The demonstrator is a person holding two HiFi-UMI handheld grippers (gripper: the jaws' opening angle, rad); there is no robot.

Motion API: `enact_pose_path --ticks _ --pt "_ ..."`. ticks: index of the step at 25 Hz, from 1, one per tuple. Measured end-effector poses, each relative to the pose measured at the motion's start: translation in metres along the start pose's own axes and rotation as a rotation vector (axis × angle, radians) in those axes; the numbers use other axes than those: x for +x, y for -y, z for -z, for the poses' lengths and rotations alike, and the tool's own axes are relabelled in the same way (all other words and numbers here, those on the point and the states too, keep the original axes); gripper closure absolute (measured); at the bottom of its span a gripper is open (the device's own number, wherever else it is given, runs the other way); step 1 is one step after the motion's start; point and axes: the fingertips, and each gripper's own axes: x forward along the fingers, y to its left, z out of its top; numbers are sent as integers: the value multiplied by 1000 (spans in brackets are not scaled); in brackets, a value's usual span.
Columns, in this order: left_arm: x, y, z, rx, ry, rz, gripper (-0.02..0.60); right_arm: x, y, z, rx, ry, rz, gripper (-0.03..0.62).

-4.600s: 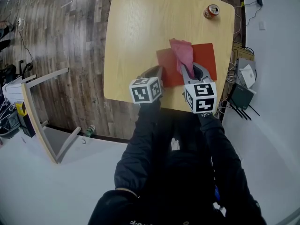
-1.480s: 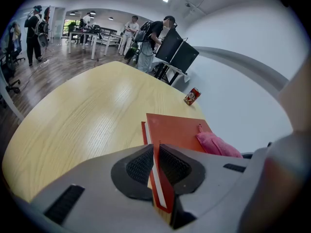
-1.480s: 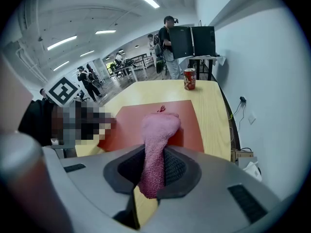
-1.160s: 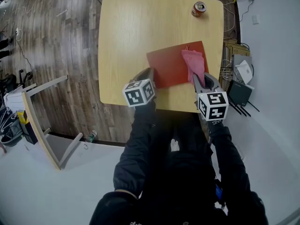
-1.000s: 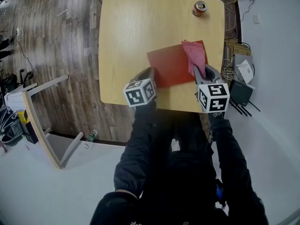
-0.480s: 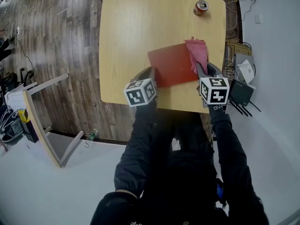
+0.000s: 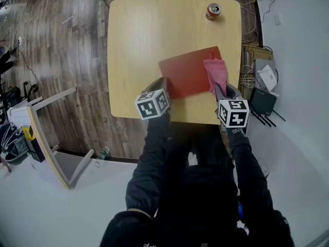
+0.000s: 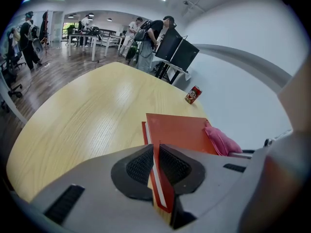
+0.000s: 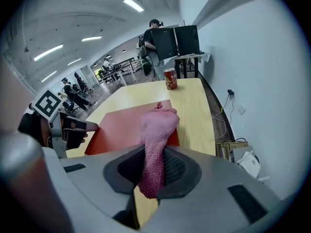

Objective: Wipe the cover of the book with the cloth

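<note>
A red book (image 7: pixel 187 76) lies flat near the front right of the light wooden table (image 7: pixel 144 40). My left gripper (image 7: pixel 160 86) is shut on the book's near left corner (image 8: pixel 158 178), its jaws pinching the cover edge. My right gripper (image 7: pixel 222 92) is shut on a pink cloth (image 7: pixel 215 75), which rests on the book's right end. From the right gripper view the cloth (image 9: pixel 156 135) bulges forward from the jaws onto the red cover (image 9: pixel 121 127). In the left gripper view the cloth (image 8: pixel 221 140) lies at the book's far right edge.
A red drink can (image 7: pixel 213 11) stands at the table's far right corner. Right of the table on the floor are boxes and cables (image 7: pixel 263 84). A wooden frame (image 7: pixel 49 138) leans at the left. People stand by monitors (image 8: pixel 177 52) beyond the table.
The right gripper with the cloth has slid rightward across the book to its right end over the past seconds, then drawn back slightly toward me. The left gripper has kept its hold on the corner.
</note>
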Motion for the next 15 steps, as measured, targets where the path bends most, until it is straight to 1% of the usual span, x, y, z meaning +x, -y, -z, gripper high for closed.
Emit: enact_pose_path --ticks 4,7,11,15 --pt "1 0 0 7 -5 -12 518 -12 3 12 13 -7 4 516" --pt "1 0 -1 9 -2 -22 518 -26 3 9 5 10 4 516" --pt "-7 0 -4 43 0 -43 518 -54 -3 -16 -17 77 -7 516" --pt "-31 16 -24 66 58 -34 518 -87 -13 -50 -55 154 -19 516"
